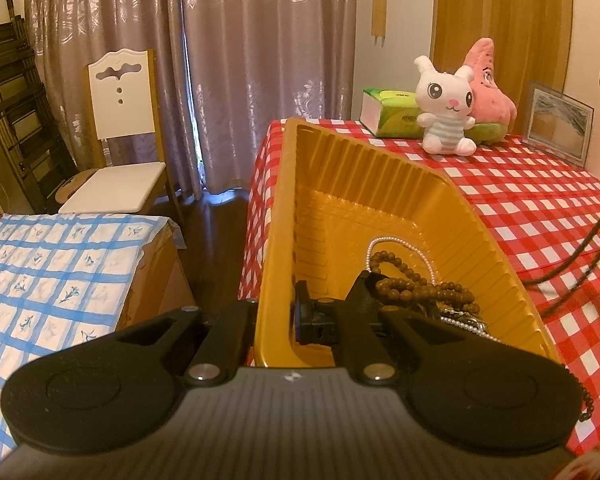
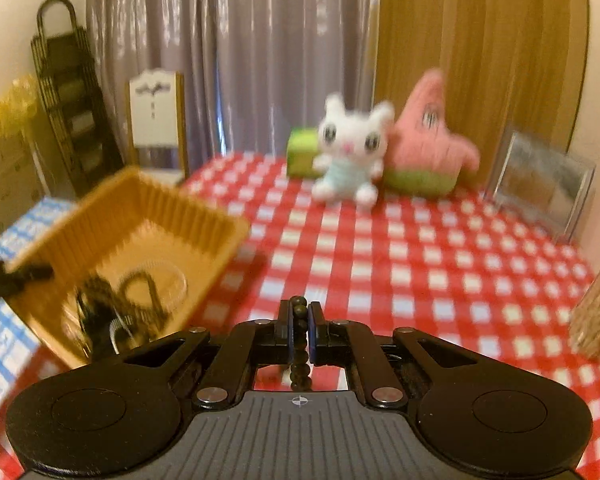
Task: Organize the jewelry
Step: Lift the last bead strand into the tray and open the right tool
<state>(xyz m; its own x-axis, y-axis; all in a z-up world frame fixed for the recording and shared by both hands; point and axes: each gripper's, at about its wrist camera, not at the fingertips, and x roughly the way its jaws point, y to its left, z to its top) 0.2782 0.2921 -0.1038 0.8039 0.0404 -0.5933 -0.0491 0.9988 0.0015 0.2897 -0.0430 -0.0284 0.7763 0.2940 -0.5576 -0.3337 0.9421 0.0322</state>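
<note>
My left gripper [image 1: 278, 316] is shut on the near wall of a yellow ribbed plastic tray [image 1: 340, 184], one finger inside and one outside, and holds it tilted at the table's left edge. In the tray lie a brown wooden bead strand [image 1: 416, 288], a white pearl necklace [image 1: 404, 248] and a tangle of other chains. The tray also shows in the blurred right wrist view [image 2: 140, 216] at the left. My right gripper [image 2: 299, 316] is shut on a dark bead strand [image 2: 300, 344] that hangs down between its fingers, above the red checked tablecloth [image 2: 420, 264].
A white bunny plush [image 1: 446, 108], a pink star plush [image 1: 490, 84], a green tissue box [image 1: 388, 114] and a picture frame [image 1: 558, 124] stand at the table's back. A jar [image 2: 598, 308] is at the right. A chair [image 1: 120, 132] and a blue-checked box [image 1: 52, 276] stand left.
</note>
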